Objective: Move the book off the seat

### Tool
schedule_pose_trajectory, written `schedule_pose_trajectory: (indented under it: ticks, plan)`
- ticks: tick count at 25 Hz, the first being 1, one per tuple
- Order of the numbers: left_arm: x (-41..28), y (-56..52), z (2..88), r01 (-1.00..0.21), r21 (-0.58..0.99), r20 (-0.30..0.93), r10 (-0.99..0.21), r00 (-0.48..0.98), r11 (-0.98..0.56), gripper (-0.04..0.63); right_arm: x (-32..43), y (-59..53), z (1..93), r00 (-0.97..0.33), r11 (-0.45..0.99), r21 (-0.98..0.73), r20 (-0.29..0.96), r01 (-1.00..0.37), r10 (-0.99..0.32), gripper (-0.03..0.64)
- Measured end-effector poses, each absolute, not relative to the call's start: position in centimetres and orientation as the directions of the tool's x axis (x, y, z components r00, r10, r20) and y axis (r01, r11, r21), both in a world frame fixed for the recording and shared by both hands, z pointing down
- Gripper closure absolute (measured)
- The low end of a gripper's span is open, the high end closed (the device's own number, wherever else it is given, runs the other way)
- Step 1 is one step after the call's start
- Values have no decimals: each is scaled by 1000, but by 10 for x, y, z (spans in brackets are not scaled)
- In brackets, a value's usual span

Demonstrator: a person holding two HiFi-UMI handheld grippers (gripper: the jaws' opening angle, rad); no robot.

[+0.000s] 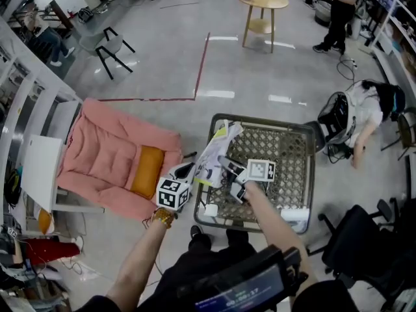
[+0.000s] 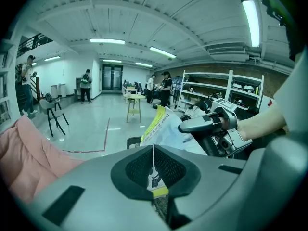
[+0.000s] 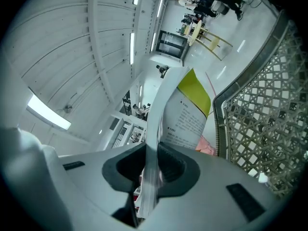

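Note:
The book, a thin white one with a yellow-green cover patch, hangs open over the left part of a grey lattice basket. Both grippers grip it. My left gripper is shut on one thin leaf of the book, seen edge-on between the pads of the left gripper. My right gripper is shut on a thicker sheaf of pages of the book, seen at the right gripper. The pink padded seat with an orange cushion lies to the left, with no book on it.
The basket's lattice wall fills the right of the right gripper view. A white shelf unit stands left of the seat. Black office chairs stand at the lower right, a round wooden table and a black stool farther off. A crouching person is at the right.

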State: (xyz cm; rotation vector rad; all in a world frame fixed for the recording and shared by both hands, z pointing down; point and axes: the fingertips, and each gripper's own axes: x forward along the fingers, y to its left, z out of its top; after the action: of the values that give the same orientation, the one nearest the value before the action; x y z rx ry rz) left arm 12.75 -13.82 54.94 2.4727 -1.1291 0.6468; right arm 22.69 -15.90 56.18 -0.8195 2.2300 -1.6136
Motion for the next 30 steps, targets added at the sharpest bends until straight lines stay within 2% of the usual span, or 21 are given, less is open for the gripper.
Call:
schedule_pose_trajectory:
  ticks: [7,10,26,30]
  plan:
    - [163,-137,550,-781,124,540,-618,571,-612,581,261,-163,567,-813,209,-933,129,-294,-568,541]
    - [170,-132,552,-789,127,545,-623,562,-601,581,269,-167,572,-822,219,-941,95,-258,-561,541]
    - [165,-119,573,-838,128,578,-647,497,-530,581,291,-200,605,-846,226,-939,110,-261,-522,541]
    - [169,-119,575,-840,132,581,-646,495,-526,581,300,-204,619,-841,201,-936,149,-290,-520,541]
